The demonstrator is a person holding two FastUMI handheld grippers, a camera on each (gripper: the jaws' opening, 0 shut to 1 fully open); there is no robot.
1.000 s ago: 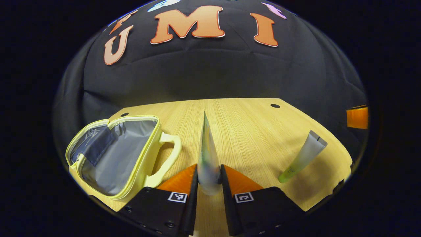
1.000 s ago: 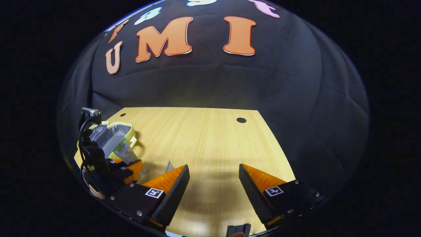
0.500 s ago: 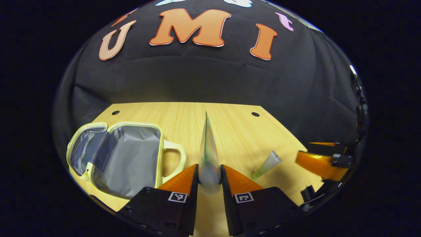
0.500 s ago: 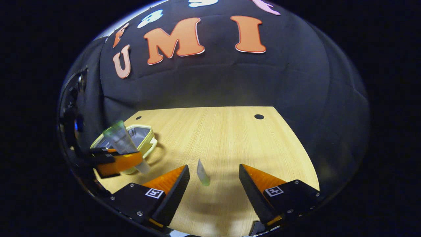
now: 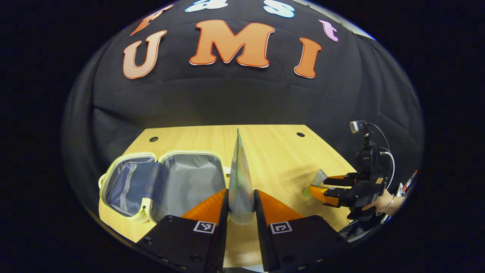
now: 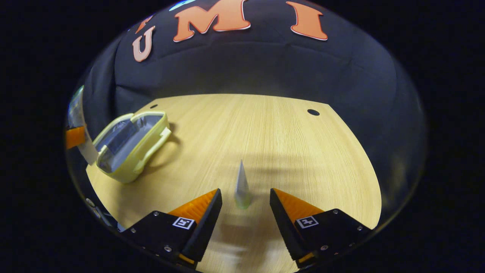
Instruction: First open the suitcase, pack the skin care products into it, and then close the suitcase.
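Note:
A pale yellow case with grey lining lies open on the wooden table, left of centre in the left gripper view; it is at the left in the right gripper view. My left gripper is shut on a translucent tube that stands up between its fingers, just right of the case. A second small tube with a green cap lies on the table between the fingers of my open right gripper. In the left gripper view that gripper is at the right, around this tube, held by a hand.
Two round holes mark the table's far edge. Bare wood spreads between the case and the small tube. The black cloth wall rises right behind the table.
My left gripper has carried its tube leftwards, closer to the open case. My right gripper has moved in around the small tube on the table, which now lies between its fingers.

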